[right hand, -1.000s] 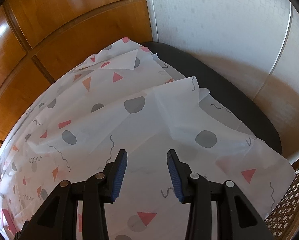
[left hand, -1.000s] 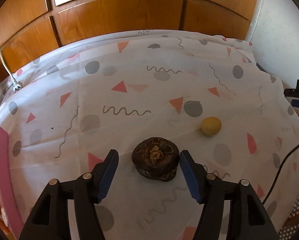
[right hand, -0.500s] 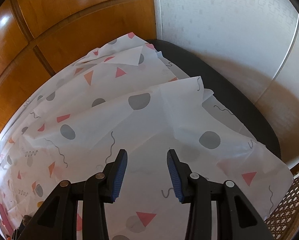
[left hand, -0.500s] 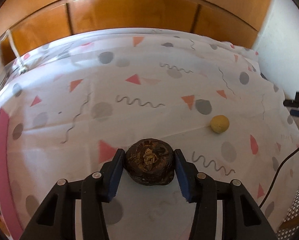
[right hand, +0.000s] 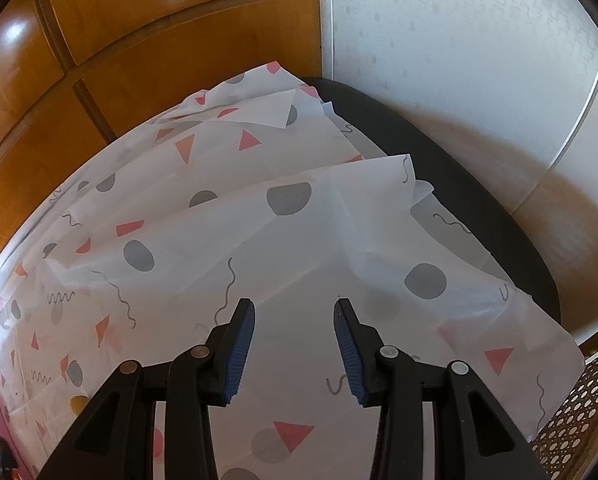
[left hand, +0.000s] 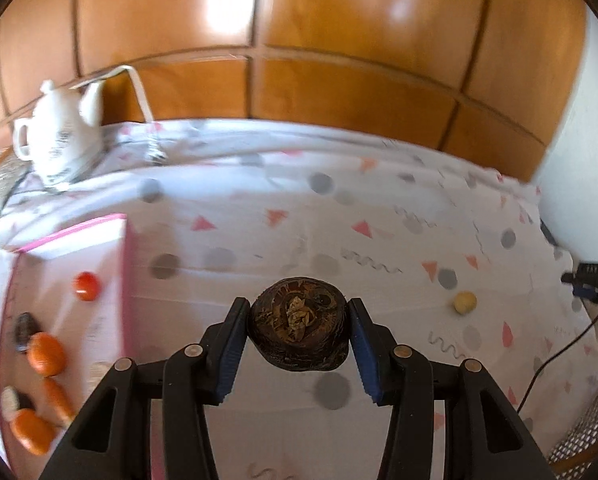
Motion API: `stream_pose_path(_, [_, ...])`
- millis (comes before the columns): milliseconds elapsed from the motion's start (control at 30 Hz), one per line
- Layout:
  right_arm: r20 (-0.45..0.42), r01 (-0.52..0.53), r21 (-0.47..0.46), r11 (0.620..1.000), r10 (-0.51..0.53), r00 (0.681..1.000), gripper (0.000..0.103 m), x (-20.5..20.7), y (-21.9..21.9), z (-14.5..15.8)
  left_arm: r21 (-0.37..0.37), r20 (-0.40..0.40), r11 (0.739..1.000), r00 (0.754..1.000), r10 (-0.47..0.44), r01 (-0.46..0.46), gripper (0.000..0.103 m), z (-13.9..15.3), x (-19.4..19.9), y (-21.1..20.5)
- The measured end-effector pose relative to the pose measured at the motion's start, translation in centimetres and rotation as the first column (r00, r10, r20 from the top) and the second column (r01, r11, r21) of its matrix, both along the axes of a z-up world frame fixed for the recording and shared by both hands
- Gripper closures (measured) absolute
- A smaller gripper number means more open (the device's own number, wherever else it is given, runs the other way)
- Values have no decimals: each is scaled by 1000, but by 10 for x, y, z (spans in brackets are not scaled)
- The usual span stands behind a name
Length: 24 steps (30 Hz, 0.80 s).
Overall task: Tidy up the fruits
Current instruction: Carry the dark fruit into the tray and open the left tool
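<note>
The left gripper (left hand: 297, 338) has clamped its fingers on the dark brown, wrinkled round fruit (left hand: 297, 335) and lifted it off the patterned counter (left hand: 379, 240); the right gripper (right hand: 295, 350) hangs tilted downward, fingers apart, empty.

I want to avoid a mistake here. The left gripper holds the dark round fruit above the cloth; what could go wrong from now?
1. The dark brown round fruit is pinched only at its two sides by the left gripper; being rounded, it might slip out.
2. The pink-edged white tray already holds orange fruits; a careless drop may knock them.
3. The small yellow round fruit lies loose on the patterned tablecloth and could roll.
</note>
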State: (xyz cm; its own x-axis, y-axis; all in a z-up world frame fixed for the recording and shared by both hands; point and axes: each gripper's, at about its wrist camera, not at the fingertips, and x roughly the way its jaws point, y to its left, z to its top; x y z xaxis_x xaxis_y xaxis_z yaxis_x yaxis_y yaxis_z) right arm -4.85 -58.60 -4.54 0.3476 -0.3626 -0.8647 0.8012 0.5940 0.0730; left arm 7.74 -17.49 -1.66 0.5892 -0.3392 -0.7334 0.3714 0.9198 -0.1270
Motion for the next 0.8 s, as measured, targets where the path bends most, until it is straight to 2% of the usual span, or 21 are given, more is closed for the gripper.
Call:
stream_pose_path(333, [0, -34, -24, 999, 34, 999, 61, 4, 7, 3, -19, 48, 983, 982, 182, -181, 53, 19, 1, 79])
stream_pose_path(567, [30, -121, -54, 991, 123, 992, 62, 14, 22, 9, -19, 34, 952, 952, 306, -305, 53, 13, -1, 138])
stream_pose_path(800, [6, -168, -81, 982, 169, 986, 61, 23, 31, 8, -30, -11, 902, 903, 430, -430, 53, -1, -6, 202])
